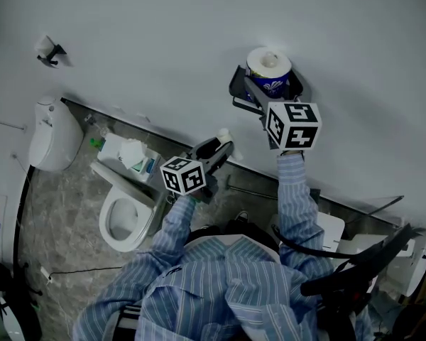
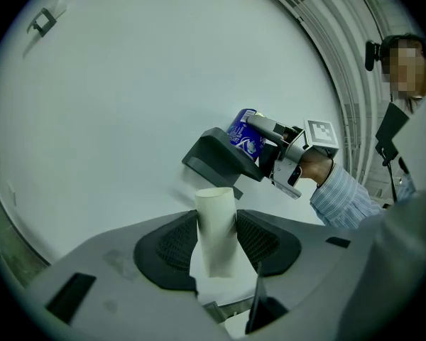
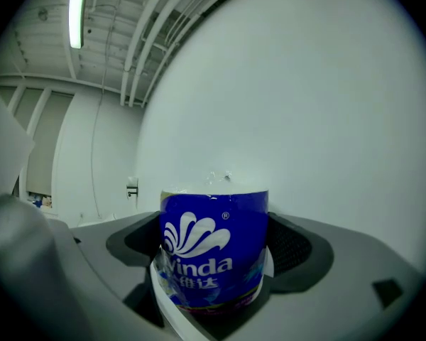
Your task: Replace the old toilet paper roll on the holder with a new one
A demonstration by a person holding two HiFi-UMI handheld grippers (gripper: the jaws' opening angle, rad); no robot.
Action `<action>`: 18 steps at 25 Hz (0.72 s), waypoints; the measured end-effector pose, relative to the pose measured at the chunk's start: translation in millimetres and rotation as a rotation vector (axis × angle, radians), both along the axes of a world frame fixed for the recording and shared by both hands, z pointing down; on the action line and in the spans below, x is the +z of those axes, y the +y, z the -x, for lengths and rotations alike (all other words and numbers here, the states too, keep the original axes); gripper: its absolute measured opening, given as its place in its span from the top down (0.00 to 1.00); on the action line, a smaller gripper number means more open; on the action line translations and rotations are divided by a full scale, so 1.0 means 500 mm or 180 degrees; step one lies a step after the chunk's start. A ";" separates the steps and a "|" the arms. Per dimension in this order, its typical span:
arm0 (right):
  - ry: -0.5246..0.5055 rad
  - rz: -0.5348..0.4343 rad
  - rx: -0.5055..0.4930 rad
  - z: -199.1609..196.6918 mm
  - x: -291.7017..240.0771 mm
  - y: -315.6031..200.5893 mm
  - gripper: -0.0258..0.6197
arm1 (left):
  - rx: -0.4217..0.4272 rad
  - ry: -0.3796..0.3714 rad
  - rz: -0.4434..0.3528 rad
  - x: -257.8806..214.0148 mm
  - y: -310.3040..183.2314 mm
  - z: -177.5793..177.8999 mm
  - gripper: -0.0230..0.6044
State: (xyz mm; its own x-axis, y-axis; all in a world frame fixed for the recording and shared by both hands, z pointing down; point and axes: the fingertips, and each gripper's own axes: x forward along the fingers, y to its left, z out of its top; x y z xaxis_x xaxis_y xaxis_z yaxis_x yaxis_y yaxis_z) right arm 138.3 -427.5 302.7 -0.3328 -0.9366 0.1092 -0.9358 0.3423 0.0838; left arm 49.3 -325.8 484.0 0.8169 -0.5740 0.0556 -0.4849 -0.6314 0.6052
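The new roll [image 1: 268, 67] stands on the wall holder [image 1: 238, 84], between the jaws of my right gripper [image 1: 265, 91]. My left gripper [image 1: 222, 145] is off to the holder's left, apart from it, with the empty tube [image 2: 216, 226] upright between its pads. The toilet [image 1: 124, 219] stands further left, against the wall.

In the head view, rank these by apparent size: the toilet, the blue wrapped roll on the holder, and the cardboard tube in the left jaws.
1. toilet, largest even though it sits farthest below the camera.
2. blue wrapped roll.
3. cardboard tube, smallest; only its end shows past the left gripper.
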 end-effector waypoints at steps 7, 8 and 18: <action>0.0059 -0.0048 -0.0010 0.004 -0.001 0.001 0.28 | 0.0058 -0.0009 -0.0042 -0.004 0.005 -0.008 0.68; 0.0058 -0.0047 -0.0006 0.004 -0.001 0.000 0.28 | 0.0058 -0.0002 -0.0039 -0.005 0.005 -0.008 0.68; -0.0439 -0.0210 -0.0083 -0.019 -0.028 0.014 0.28 | 0.0048 0.0034 -0.0013 -0.003 0.008 -0.008 0.68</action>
